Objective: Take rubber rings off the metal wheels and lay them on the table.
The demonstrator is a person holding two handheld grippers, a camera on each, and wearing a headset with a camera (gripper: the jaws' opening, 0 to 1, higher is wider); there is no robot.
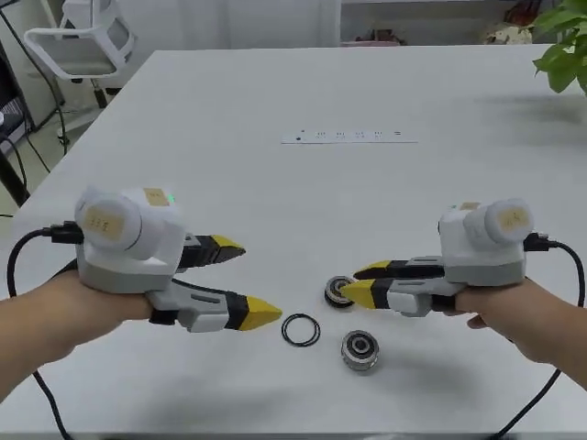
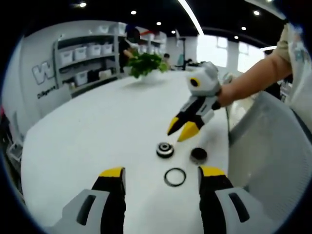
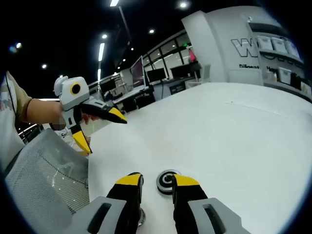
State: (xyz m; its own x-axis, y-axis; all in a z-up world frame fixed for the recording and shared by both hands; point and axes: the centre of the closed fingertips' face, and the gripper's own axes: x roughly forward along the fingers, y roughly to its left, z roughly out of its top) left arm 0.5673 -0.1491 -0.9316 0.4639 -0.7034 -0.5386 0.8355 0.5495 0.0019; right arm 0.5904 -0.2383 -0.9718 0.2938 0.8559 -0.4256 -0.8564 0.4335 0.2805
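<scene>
One ring (image 1: 300, 330) lies freed on the counter (image 1: 367, 92), left gripper (image 1: 258, 279) jaws gaping empty, while right gripper (image 1: 352, 281) jaws, slightly parted, line up on a wheel (image 1: 337, 291), likely to grab it.

The person holds one gripper in each hand. Both arms reach forward, the left arm (image 1: 37, 335) from one side and the right arm (image 1: 550, 335) from the other.

The left hand (image 1: 96, 307) grips the left gripper (image 1: 249, 280). It points across to the right. Its two jaws, yellow at the ends, are spread wide apart and hold nothing.

The right hand (image 1: 495, 307) grips the right gripper (image 1: 358, 281). It points across to the left, so the two grippers face each other with a gap between them. Its jaws are close together with only a thin space between, and they hold nothing.
</scene>
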